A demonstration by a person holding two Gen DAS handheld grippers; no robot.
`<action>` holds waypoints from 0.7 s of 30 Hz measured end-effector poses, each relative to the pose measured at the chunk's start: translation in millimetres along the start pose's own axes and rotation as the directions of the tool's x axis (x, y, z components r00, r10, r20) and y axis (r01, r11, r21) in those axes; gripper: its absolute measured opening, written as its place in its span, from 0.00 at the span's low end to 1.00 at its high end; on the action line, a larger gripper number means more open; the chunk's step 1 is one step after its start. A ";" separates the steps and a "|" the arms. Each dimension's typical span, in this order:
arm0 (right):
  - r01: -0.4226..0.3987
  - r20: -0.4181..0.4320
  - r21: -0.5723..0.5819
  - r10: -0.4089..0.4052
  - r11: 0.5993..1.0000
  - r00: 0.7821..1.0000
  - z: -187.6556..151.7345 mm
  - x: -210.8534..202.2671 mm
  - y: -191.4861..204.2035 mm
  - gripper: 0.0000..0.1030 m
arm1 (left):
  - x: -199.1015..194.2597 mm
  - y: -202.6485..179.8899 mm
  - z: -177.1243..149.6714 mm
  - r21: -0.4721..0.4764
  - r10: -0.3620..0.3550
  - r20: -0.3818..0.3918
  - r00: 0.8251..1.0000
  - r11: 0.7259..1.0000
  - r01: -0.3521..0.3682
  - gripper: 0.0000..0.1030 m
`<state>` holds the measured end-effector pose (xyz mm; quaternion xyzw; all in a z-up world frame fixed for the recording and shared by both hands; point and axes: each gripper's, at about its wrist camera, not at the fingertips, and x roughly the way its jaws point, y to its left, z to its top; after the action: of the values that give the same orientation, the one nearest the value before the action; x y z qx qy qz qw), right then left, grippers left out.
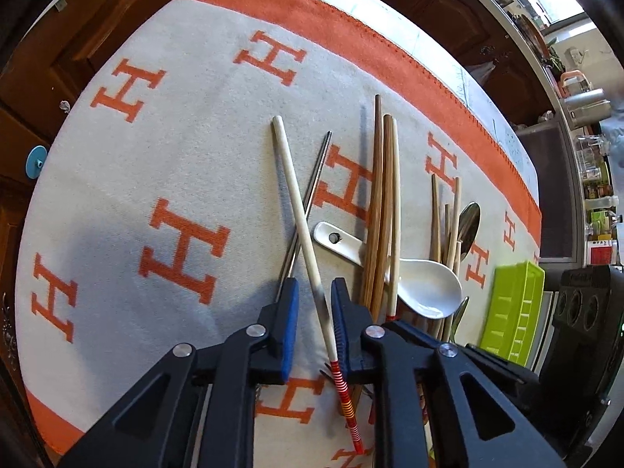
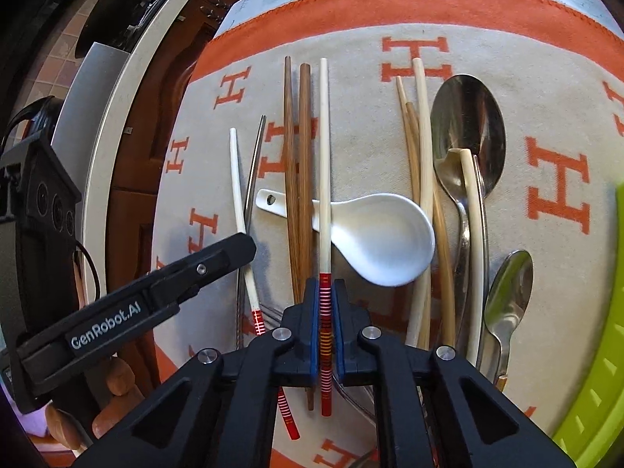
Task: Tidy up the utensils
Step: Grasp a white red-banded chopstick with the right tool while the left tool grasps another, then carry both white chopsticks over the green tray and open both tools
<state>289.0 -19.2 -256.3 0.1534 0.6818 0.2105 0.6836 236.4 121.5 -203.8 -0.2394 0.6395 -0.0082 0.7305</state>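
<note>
White chopstick with red banded end clenched in right gripper, frame centre. Matching chopstick between left gripper pads, contact unclear. Sorting barely begun: spoons, remaining chopsticks on cloth; green tray lower right apparently unfilled.

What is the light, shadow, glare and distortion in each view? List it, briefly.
Left wrist view: the fisheye bows the orange border into an arc; a soft grey shadow lies on the cloth at lower left; the window at top right is washed out. Right wrist view: the large metal spoon mirrors dark and bright patches; the green tray at the right edge looks soft.
</note>
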 end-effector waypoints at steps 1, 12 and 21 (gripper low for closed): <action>-0.003 0.002 -0.006 0.003 1.000 1.000 -1.2 1.2 1.5 0.06 | -0.4 0.6 -0.2 -0.002 -0.002 0.000 1.000 1.000 0.002 0.14; -0.111 0.086 0.027 0.108 0.994 0.990 -22.4 -44.3 -9.6 0.06 | 10.9 -5.9 -6.7 0.002 -0.025 -0.001 1.000 1.000 0.025 0.03; -0.251 0.227 0.100 0.224 0.963 0.948 -76.9 -117.5 -55.5 0.06 | -10.8 -20.8 -26.9 0.089 -0.021 0.109 0.994 0.996 0.012 0.03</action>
<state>218.9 -131.6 -183.8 0.2996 0.5931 0.2296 0.7111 215.2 97.4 -188.1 -0.2122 0.5954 -0.0292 0.7744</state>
